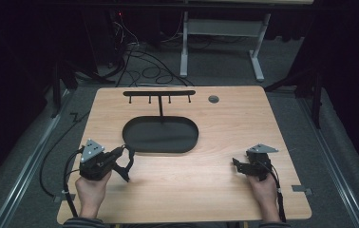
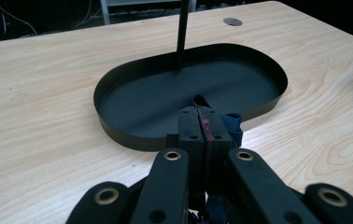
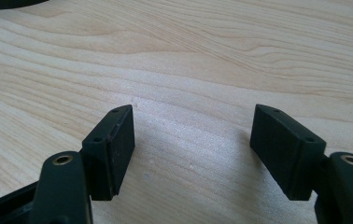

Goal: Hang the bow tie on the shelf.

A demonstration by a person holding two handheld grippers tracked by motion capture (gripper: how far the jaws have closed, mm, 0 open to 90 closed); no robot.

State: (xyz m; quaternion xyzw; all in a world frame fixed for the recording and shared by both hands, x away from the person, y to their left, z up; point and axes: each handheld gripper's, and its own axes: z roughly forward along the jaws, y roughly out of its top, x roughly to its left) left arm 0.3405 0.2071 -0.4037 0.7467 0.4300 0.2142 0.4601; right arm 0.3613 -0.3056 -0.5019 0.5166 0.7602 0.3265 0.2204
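We see left tongs [image 2: 201,122] clenched on dark blue cloth scrap [image 2: 233,126], near front rim of black oval tray [image 2: 118,135] with hook stand [image 1: 160,97] on desk [image 1: 215,175]. Right tongs [image 3: 193,149] released, holding nothing, well apart over bare desk. Risks, we judge: thin pinch lets cloth slip onto desk short of tray; loose fold snags tray rim; reach toward hooks knocks stand post.

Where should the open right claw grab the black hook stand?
Probably the upright post, mid-height, right claw coming from the near side over the tray wall, jaws straddling it. It's slim and vertical; the oval tray looks too wide.
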